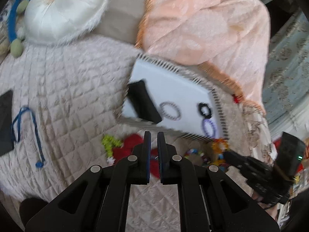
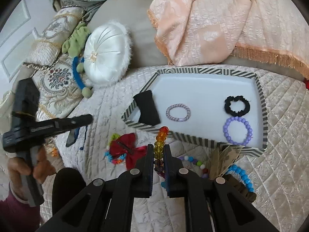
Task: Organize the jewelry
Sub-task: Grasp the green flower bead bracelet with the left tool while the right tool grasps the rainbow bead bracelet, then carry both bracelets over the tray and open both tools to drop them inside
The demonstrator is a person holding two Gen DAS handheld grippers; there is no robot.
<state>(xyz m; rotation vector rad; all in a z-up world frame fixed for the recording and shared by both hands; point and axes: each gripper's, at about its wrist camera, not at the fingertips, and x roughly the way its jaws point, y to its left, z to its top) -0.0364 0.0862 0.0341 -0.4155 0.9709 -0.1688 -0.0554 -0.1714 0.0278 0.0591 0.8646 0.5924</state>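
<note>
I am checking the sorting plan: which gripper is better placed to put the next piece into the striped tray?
Right. The right gripper already clamps the rainbow bead bracelet beside the striped tray; the left gripper holds nothing.

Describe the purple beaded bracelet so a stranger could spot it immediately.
Find the white tray with the striped rim on the quilted bedspread. In its near right corner lies the purple beaded bracelet, just below the black scrunchie. Unlike the thin lilac hair tie, it is made of round beads.
</note>
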